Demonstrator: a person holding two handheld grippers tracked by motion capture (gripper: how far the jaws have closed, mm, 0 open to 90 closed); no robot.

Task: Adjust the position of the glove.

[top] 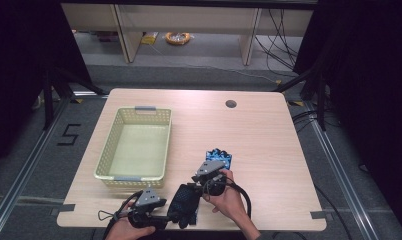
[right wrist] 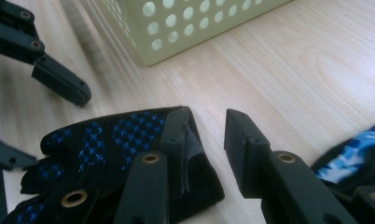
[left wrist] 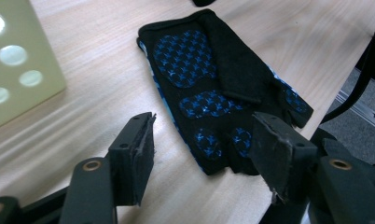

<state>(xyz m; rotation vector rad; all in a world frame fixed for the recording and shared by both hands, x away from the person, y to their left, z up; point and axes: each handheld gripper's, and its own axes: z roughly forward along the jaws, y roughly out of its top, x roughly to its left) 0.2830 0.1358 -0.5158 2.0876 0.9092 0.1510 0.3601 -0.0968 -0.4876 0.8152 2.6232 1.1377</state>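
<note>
High view is showing both tools working at the near edge of the counter [top: 249, 125], with the job barely begun: the basket [top: 135, 145] is standing empty and neither glove is lifted yet. Starting at the left tool [left wrist: 202, 149], its jaws are gaping wide and gripping nothing; the black glove [left wrist: 213, 88] is lying flat, palm side up, just beyond them, with its finger end reaching in between the two pads and resting on the wood. The right tool [right wrist: 204, 140] is also hanging open and empty, one pad sitting right at the cuff end of the same glove [right wrist: 111, 144], the other over bare counter. Farther out, a second glove [top: 220, 157], blue-patterned, is lying just past the right tool, close by but untouched. The basket is sitting to the left, near the left tool and apart from both gloves. Judging by this, a likely aim is getting the gloves into the basket, so both pickups and both drops are remaining.
</note>
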